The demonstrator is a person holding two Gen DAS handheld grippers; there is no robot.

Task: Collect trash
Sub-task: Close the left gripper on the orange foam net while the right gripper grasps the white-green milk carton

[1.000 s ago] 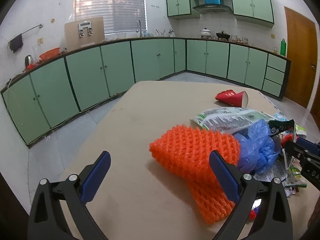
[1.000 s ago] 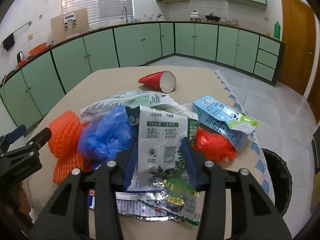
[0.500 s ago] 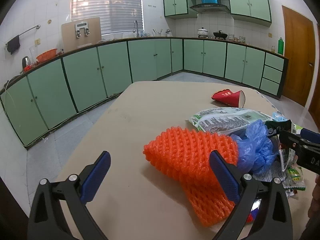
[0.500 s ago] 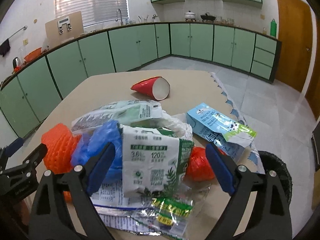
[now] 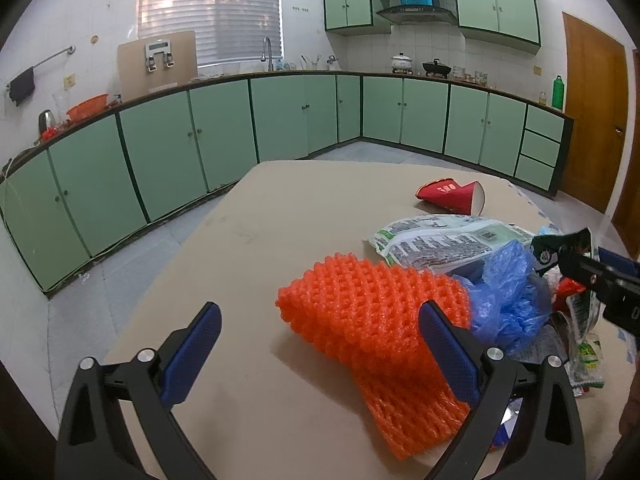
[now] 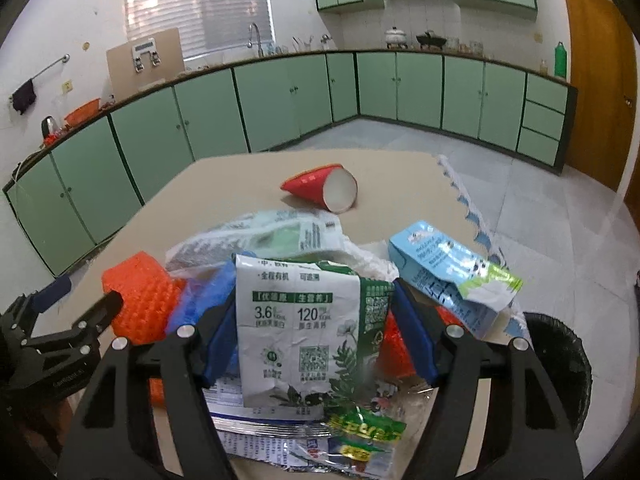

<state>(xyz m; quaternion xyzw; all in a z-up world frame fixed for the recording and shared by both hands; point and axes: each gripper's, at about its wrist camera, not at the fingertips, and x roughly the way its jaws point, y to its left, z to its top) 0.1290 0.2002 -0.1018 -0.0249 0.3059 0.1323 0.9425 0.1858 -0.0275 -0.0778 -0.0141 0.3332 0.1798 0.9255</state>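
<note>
A pile of trash lies on the tan table (image 5: pixel 260 240). My left gripper (image 5: pixel 320 354) is open just before an orange foam net (image 5: pixel 372 320), its right finger over the net. A blue plastic bag (image 5: pixel 508 300) lies beside the net. My right gripper (image 6: pixel 316 338) is open, its blue pads on either side of a green-and-white milk carton (image 6: pixel 296 328); whether they touch it I cannot tell. A light blue carton (image 6: pixel 444 272) and a red paper cup (image 6: pixel 324 188) lie further off.
A black bin (image 6: pixel 560 364) stands on the floor by the table's right edge. A printed plastic bag (image 6: pixel 264 236) and foil wrappers (image 6: pixel 320 440) lie in the pile. Green cabinets (image 5: pixel 180 140) line the walls. A wooden door (image 6: pixel 592 80) is at the right.
My right gripper opened wide from the milk carton, then narrowed around it again while moving forward. The left gripper stayed open and shifted little.
</note>
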